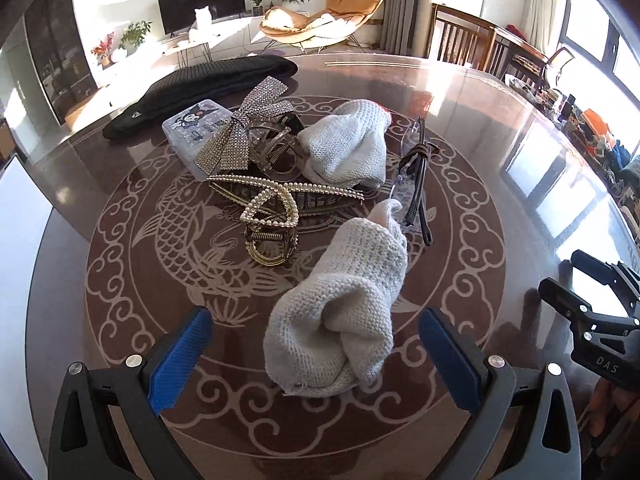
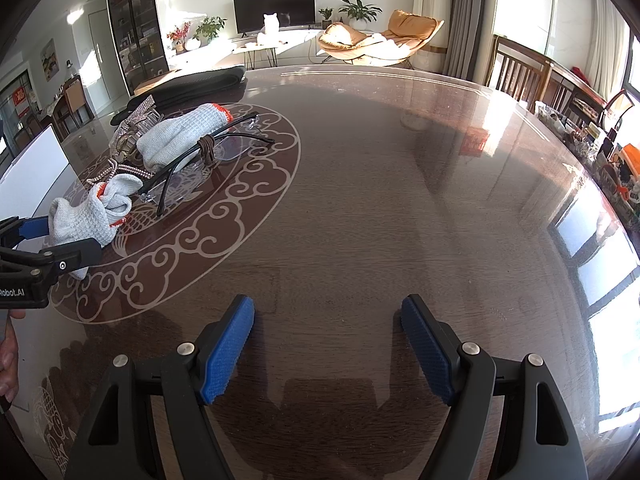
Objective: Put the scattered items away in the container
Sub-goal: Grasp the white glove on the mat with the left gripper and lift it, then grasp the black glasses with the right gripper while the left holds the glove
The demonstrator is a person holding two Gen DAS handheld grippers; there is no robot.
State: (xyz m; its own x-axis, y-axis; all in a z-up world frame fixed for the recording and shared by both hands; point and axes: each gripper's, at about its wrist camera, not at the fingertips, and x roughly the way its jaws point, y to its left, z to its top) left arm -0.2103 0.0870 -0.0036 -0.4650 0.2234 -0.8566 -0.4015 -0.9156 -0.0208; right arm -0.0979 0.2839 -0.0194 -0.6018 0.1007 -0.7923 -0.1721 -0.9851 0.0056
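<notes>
Crumpled white knit glove (image 1: 340,312) lies between wide-open, empty left gripper (image 1: 316,340) fingers; right gripper (image 2: 328,344) open, empty, bare brown glass-topped table (image 2: 380,200) ahead.

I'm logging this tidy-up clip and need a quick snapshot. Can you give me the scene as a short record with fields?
surface: round glass-topped table with fish and cloud pattern
left gripper: open, fingers either side of the near white knit glove, not closed on it
right gripper: open, over bare table, nothing between its fingers
other items: second knit glove, clear safety glasses, pearl hair claw, rhinestone bow, cartoon-print case, black cloth item
container: not identifiable
</notes>
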